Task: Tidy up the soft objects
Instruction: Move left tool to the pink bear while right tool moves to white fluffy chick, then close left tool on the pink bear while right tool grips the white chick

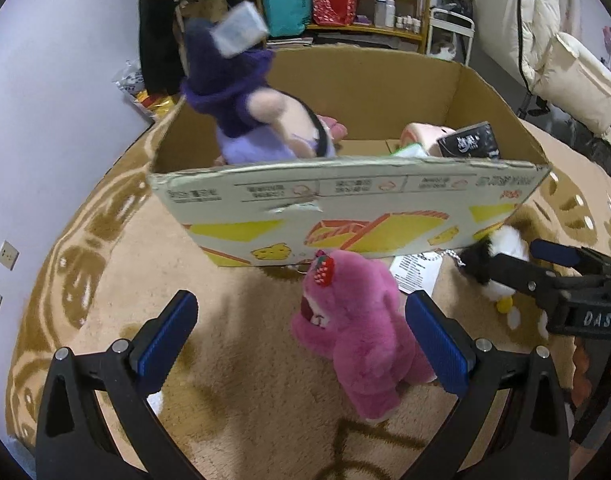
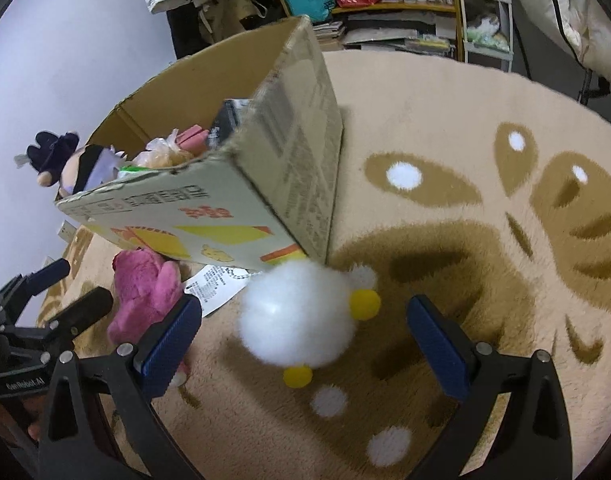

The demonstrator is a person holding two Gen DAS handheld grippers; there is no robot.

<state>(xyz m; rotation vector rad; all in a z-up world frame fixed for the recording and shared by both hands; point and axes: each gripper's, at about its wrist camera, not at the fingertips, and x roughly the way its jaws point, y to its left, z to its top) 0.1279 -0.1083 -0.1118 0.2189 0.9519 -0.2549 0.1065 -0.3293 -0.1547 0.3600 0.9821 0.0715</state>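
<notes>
An open cardboard box (image 1: 345, 200) stands on the carpet; it also shows in the right wrist view (image 2: 289, 148). A purple-hooded doll (image 1: 241, 92) is blurred in the air above the box's left end, also seen in the right wrist view (image 2: 69, 164). A pink plush bear (image 1: 357, 328) lies on the carpet in front of the box, between my left gripper's (image 1: 301, 336) open fingers. A white plush with black back and yellow feet (image 2: 297, 316) lies by the box corner, between my right gripper's (image 2: 305, 344) open fingers.
The box holds a pink plush (image 1: 421, 136), a black packet (image 1: 469, 142) and other soft items. A paper tag (image 2: 213, 288) lies by the box. A shelf with bags and bottles (image 1: 345, 0), hanging coats and a white chair (image 1: 577, 80) stand behind. The beige patterned carpet (image 2: 465, 240) extends right.
</notes>
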